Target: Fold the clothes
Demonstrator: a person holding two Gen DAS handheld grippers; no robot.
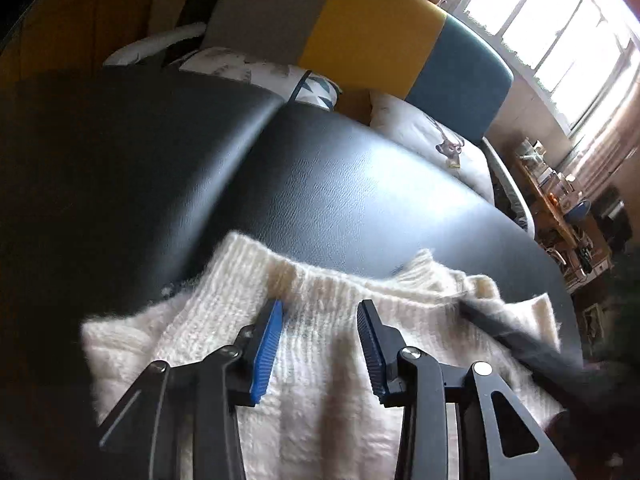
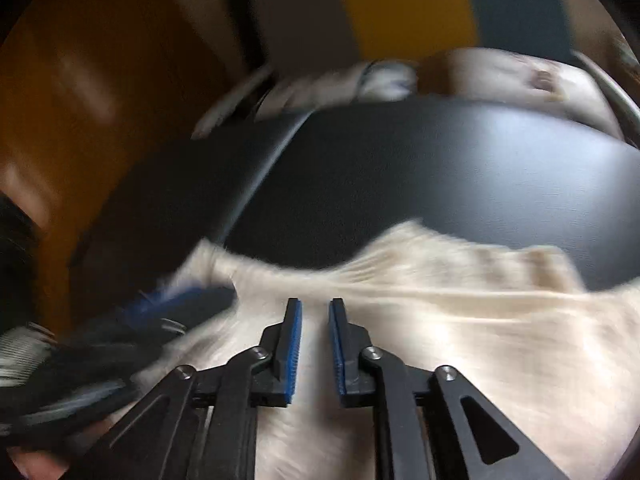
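**Sweater on black tabletop, both tools released**

Sweater [image 1: 320, 360]: cream knit, lies rumpled on the black padded tabletop [image 1: 340, 184], ribbed edge toward its middle. Left tool [image 1: 320, 312] over the knit, jaws apart, nothing pinched. Right tool [image 2: 316, 310] above the sweater, narrow gap, pads clear of fabric. Right view blurred.

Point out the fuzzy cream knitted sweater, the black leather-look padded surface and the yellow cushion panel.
Fuzzy cream knitted sweater [image 1: 320, 304]: left wrist view, ribbed edge between the fingers.
Black leather-look padded surface [image 1: 340, 184]: left wrist view, bare middle.
Yellow cushion panel [image 1: 372, 28]: left wrist view, its centre.
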